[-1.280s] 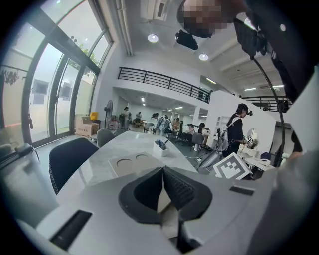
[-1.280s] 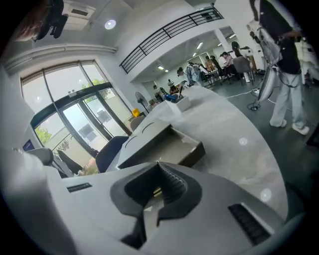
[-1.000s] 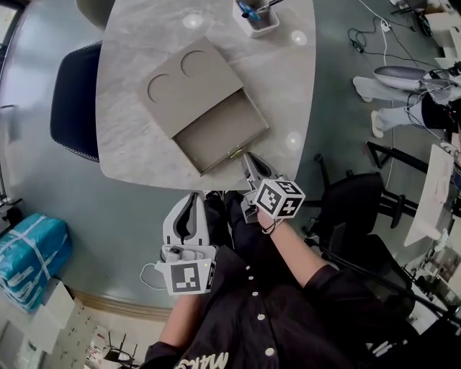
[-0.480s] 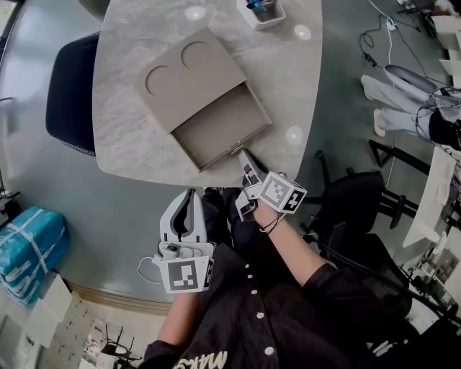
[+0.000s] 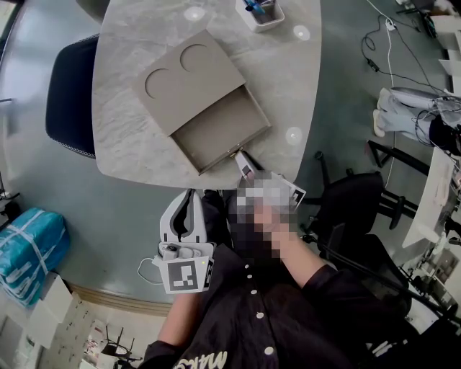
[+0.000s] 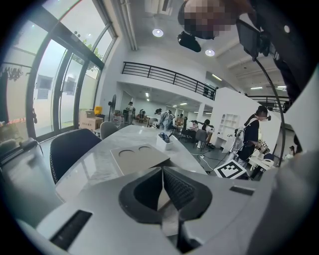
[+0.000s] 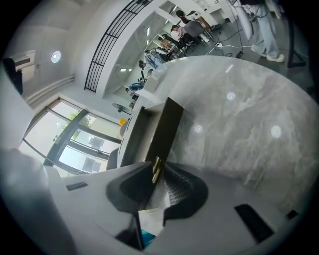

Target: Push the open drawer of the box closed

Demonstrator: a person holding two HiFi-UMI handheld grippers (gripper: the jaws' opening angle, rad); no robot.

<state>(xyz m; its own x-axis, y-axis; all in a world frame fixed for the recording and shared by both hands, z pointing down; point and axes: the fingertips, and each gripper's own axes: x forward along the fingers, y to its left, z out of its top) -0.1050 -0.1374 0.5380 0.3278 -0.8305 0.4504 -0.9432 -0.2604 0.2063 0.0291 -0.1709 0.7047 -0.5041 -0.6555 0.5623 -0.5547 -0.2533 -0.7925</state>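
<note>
Table's [image 5: 144,162] near edge is carrying the drawer [image 5: 216,130]; clenched right gripper [image 5: 242,161] is touching its handle [image 5: 235,151], clenched left gripper [image 5: 192,196] hanging clear

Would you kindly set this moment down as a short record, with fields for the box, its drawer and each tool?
box: flat, tan, two round recesses on top, on the marble table
drawer: pulled out towards the person, empty
brass handle: on the drawer's front
right tool: jaws together, tips at the handle; contact uncertain
left tool: jaws together, nothing between them, held back from the table
white holder: far end of the table, pens inside
</note>
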